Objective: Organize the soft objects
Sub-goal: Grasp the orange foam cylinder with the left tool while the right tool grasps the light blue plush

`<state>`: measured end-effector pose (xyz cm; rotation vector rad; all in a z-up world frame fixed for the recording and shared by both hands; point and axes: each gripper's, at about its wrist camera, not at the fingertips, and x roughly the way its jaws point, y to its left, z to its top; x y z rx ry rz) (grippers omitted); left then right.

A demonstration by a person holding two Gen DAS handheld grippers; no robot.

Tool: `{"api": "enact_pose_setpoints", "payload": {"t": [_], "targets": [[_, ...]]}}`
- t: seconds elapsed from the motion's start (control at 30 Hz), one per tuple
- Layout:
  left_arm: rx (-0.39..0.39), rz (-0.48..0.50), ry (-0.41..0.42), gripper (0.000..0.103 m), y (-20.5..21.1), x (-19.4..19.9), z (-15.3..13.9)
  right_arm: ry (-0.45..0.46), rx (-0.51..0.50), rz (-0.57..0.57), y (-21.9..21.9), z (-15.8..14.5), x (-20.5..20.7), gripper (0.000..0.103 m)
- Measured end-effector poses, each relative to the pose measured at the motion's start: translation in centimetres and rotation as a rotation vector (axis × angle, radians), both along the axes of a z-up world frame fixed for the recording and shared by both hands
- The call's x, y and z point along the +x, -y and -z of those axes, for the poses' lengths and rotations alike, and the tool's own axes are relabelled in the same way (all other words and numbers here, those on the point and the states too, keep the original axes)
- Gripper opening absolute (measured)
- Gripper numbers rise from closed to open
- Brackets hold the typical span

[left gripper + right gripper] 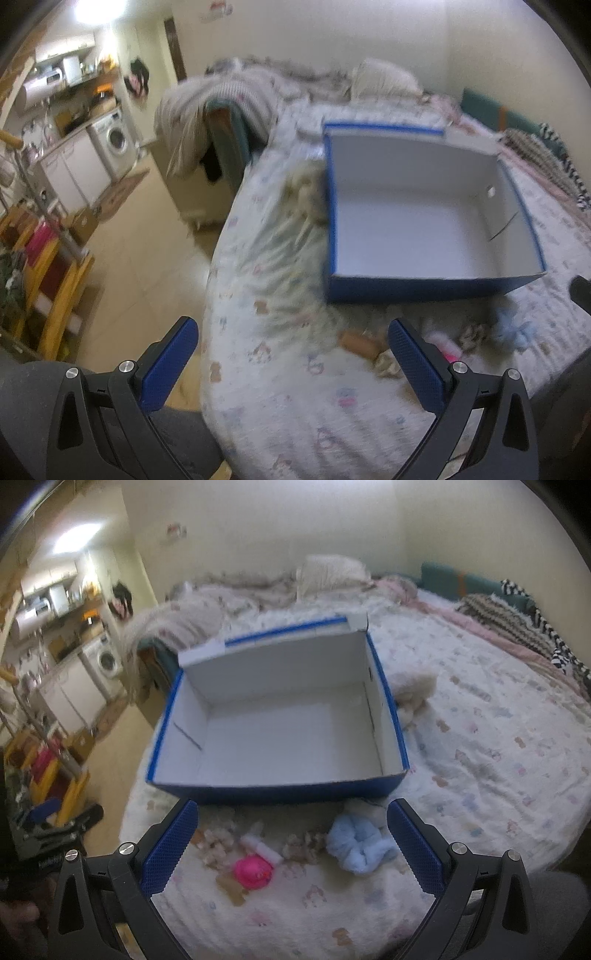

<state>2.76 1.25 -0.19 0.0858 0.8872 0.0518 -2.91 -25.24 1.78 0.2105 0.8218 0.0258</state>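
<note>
We see the bed [480, 738] under its white printed blanket, and on it the blue box [280, 716], open and white inside with nothing in it. Beside the box lies a cream plush toy [413, 690]. In front of the box sit the small soft things: a light blue fluffy toy [356, 843], a pink round toy [253, 872] and a few brownish scraps [218, 843] near it. Our left tongs [293, 363] and right tongs [293, 843] both hang spread wide above the blanket, gripping nothing.
</note>
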Motion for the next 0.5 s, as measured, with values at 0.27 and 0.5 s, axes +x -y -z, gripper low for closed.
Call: {"api": "enact_pose_setpoints", "payload": {"t": [0.27, 0.5], "targets": [[-0.163, -0.054, -0.376, 0.069, -1.1, 6.3, 6.3, -0.138, 0.033, -0.024, 1.4, 2.1, 3.0, 0.103], [-0.374, -0.171, -0.537, 0.05, -0.3, 9.6, 12.4, -0.234, 0.086, 0.004, 2.6, 4.8, 5.0, 0.103]]}}
